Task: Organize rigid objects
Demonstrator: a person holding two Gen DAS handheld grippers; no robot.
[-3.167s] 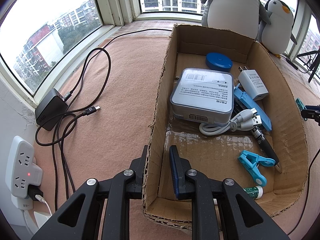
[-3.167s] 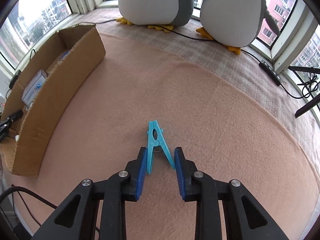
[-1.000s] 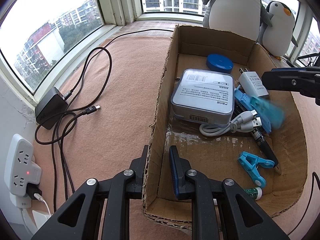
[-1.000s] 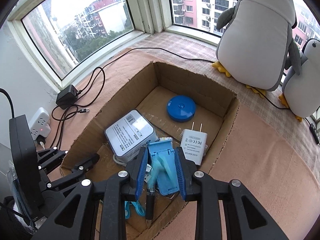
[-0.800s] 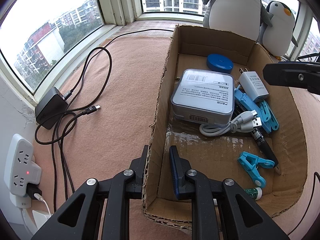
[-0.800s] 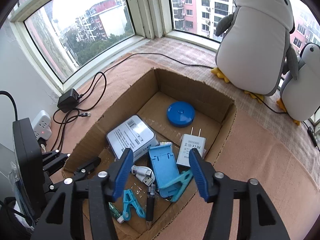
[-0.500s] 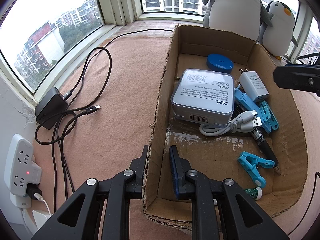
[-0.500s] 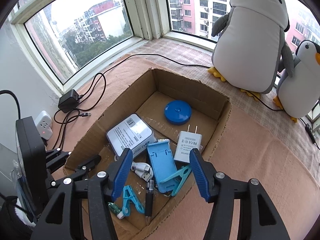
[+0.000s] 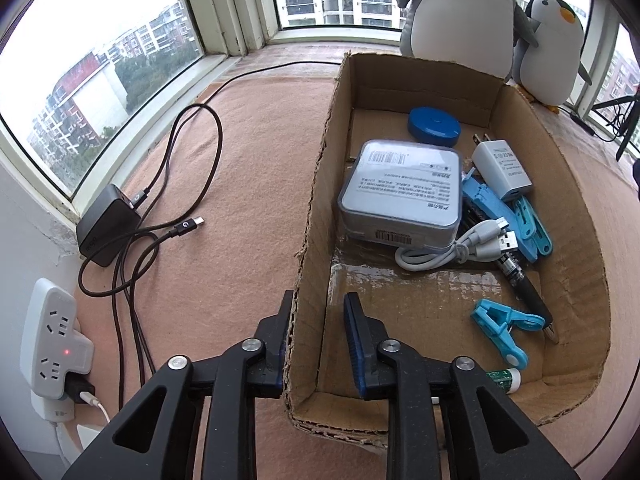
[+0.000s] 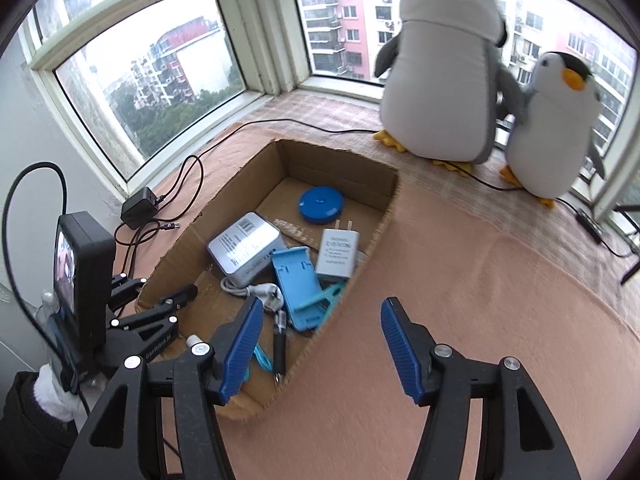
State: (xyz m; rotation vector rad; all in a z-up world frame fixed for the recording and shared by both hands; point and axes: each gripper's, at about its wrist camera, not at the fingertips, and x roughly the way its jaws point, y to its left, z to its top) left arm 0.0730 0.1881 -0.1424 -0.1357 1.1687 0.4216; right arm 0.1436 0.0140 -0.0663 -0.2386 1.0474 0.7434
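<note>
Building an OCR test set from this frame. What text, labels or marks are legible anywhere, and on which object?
"G" in a circle: black USB-C cable plug on the carpet.
Embossed brand on the black power brick: too faint to read.
Barcodes and small print on the grey square tin box: too small.
Blue print on the white plug-in wall charger: blurred.
White lettering on the left hand-held gripper arm: unreadable.

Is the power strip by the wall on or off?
On: the power strip shows a lit red indicator in the left wrist view, with a plug seated in its lower socket.
</note>
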